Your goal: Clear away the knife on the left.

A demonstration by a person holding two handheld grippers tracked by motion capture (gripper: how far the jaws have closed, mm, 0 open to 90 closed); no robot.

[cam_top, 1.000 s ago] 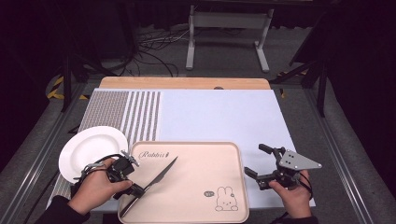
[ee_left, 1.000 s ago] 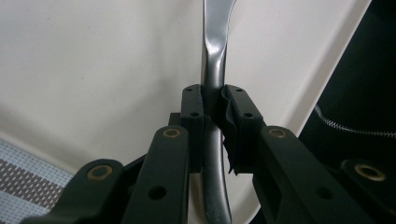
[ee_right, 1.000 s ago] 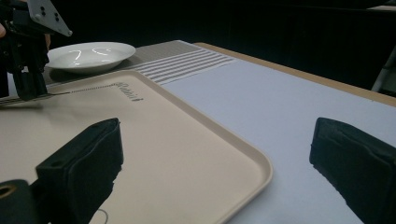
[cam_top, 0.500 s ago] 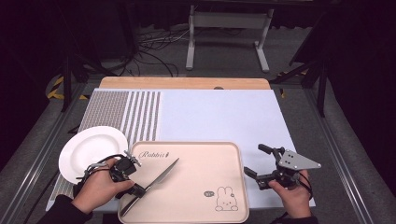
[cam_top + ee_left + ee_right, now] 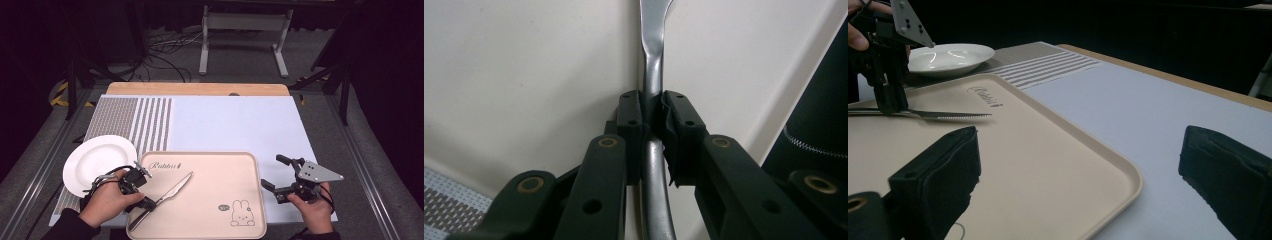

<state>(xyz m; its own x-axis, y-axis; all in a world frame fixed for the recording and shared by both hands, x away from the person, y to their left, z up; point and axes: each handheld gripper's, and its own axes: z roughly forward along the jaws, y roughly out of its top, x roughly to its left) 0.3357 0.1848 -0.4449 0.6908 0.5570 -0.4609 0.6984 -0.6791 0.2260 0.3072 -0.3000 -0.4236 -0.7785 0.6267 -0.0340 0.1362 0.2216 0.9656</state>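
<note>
A: Starting nearest the person, what was the left gripper [image 5: 145, 202] doing?

B: Its black jaws were pinched on the handle of a silver metal table knife [image 5: 167, 192], low over the near-left corner of the pale pink plastic tray with a printed rabbit [image 5: 210, 165]. In the left gripper view the pads squeezed the knife's [image 5: 653, 90] narrow neck from both sides, and the tray floor [image 5: 524, 75] lay close beneath.

A: Why grip it there?

B: I'd judge the handle gave a firm, narrow hold, with the blade free and pointing away from the hand. The blade slanted toward the far right, over the tray.

A: Was it resting on the tray or lifted?

B: Hard to say. In the right gripper view the serrated blade [image 5: 948, 115] ran almost level just above the tray surface [image 5: 1048, 150]; I couldn't tell whether it touched.

A: And the right gripper [image 5: 280, 179]?

B: Its jaws were spread wide with nothing between them, parked just right of the tray over the light blue table mat [image 5: 235, 125]. It looked like it was waiting clear of the knife work.

A: What lay farther off?

B: A round white ceramic plate [image 5: 97, 160] sat just left of the tray, its near edge by the left hand [image 5: 107, 202]. Beyond it the grey striped woven placemat [image 5: 132, 122] ran to the table's wooden far edge [image 5: 197, 89]. The plate sat within easy reach, perhaps where the knife belonged.
</note>
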